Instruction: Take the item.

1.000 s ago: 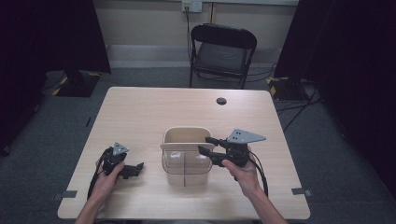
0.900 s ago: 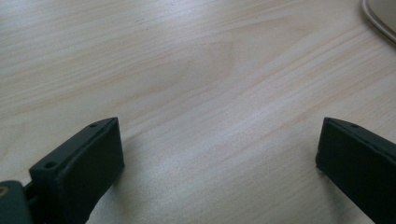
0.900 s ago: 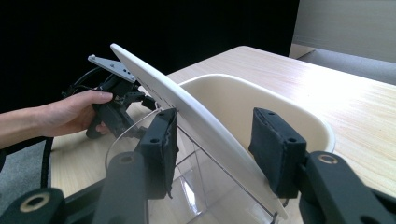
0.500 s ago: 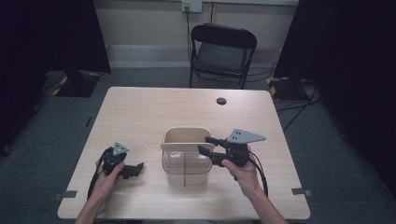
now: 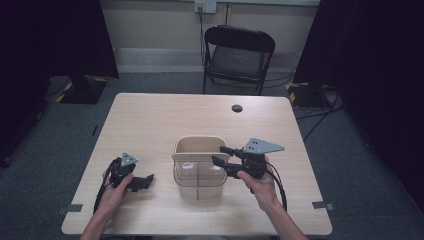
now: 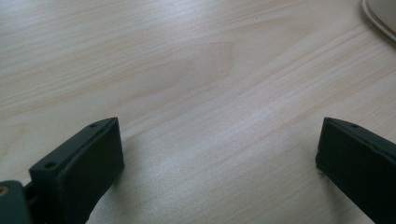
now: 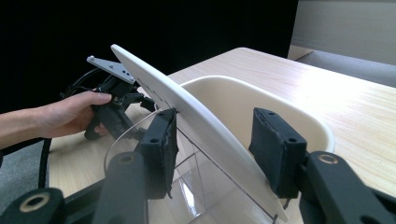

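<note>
Right gripper (image 7: 212, 149) fingers straddle the white lid (image 7: 187, 121); left gripper (image 6: 219, 163) wide.

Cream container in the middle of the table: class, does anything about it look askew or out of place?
Yes. The flat cream lid is not seated on the cream container; it lies tilted across the clear compartment, one edge raised high. The right gripper straddles its low end, jaws apart, not clamped. Nothing looks spilled or broken.
</note>
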